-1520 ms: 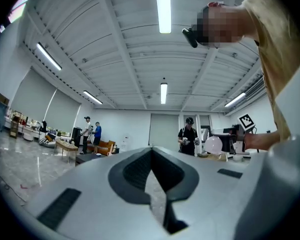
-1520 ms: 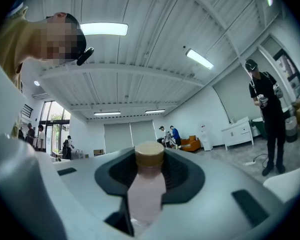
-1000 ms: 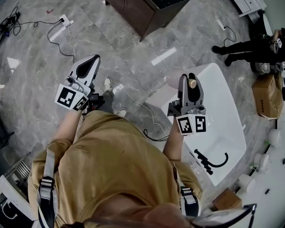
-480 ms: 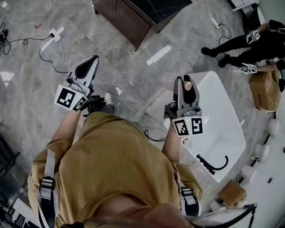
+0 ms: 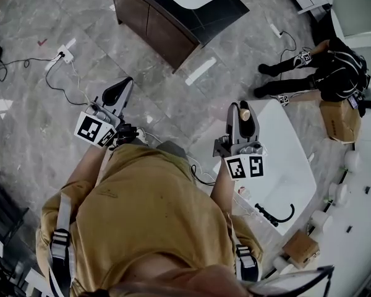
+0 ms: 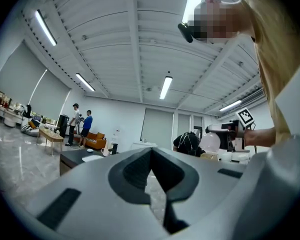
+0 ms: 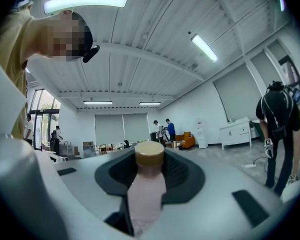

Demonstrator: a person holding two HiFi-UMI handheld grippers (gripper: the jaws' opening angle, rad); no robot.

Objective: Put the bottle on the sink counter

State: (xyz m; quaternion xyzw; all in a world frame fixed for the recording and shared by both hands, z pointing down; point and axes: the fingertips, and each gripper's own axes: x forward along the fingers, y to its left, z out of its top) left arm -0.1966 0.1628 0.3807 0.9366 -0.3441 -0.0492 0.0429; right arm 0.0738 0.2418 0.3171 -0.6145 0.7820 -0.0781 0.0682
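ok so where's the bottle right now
The bottle is gripped in the right claw, right of centre in the head view, by the white basin's left edge. The dark sink cabinet stands farther ahead, at top.

bottle [image 7: 148,194]: base hidden by fingers [image 7: 186,176] | sink counter [image 5: 219,11]: cut off at top

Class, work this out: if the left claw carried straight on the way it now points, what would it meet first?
The left claw would probably meet the dark sink cabinet first; depth is unclear.
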